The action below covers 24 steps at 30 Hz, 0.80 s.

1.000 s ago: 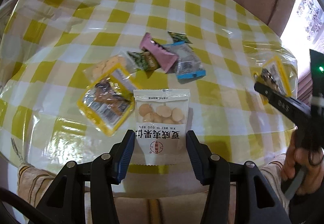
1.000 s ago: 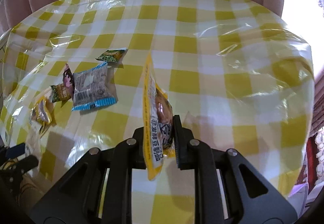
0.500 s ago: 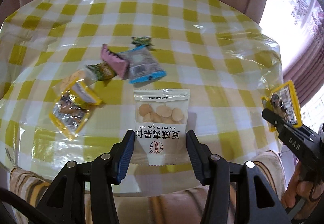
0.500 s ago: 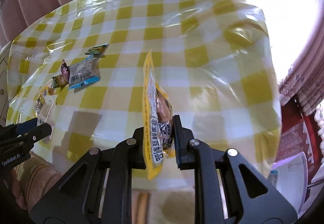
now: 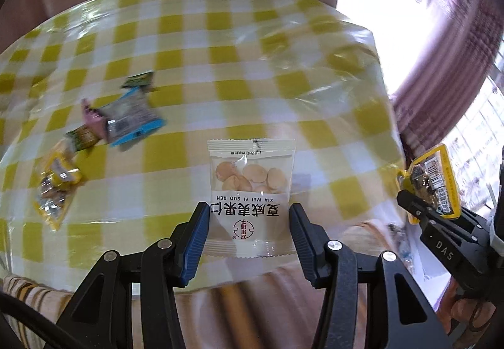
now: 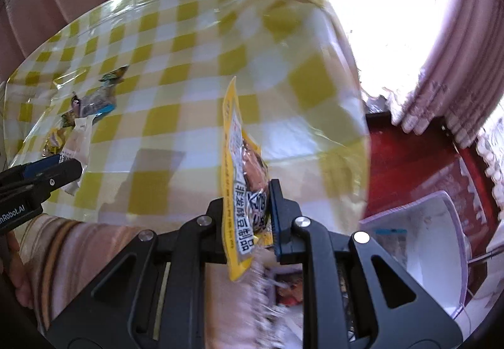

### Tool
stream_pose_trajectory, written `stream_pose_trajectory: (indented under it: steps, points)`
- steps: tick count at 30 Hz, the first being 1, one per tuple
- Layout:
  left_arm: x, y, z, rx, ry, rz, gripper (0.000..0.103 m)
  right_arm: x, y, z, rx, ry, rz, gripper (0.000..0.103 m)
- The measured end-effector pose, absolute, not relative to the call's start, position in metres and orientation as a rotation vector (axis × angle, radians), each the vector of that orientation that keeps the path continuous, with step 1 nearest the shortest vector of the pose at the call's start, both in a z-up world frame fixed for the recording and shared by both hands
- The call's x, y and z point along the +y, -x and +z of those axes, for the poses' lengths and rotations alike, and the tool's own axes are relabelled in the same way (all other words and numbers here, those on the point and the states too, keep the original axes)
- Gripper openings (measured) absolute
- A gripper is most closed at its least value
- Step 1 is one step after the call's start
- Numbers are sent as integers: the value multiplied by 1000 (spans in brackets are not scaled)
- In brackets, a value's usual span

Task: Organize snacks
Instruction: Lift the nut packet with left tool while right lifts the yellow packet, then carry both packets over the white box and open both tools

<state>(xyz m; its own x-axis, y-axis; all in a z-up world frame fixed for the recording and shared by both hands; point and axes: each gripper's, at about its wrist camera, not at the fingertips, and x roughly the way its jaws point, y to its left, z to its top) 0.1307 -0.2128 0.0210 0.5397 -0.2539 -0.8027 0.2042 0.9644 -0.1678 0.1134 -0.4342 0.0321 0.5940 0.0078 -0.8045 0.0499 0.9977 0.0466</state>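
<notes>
Yellow packet point(image 6: 242, 172) clamped in right claw point(image 6: 249, 207); white nut packet point(image 5: 250, 191) gripped between left claw point(image 5: 249, 229) pads.

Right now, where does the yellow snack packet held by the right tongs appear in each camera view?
Left wrist view: the yellow snack packet is at the far right edge, gripped by the right tongs.
Right wrist view: the packet stands on edge in the centre, clamped between the tongs.
Shared landmark: the blue-edged packet lying on the yellow checked tablecloth.
</notes>
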Motion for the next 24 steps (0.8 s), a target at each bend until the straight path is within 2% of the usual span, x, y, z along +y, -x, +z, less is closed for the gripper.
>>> stream_pose_trajectory:
  steps: [11, 24]
  points:
    - [-309, -110, 27, 961, -48, -458, 52, -503, -75, 30, 948, -119, -144, 21]
    - [-396, -74, 17, 1017, -109, -719, 52, -573, -45, 3, 1025, -174, -298, 21]
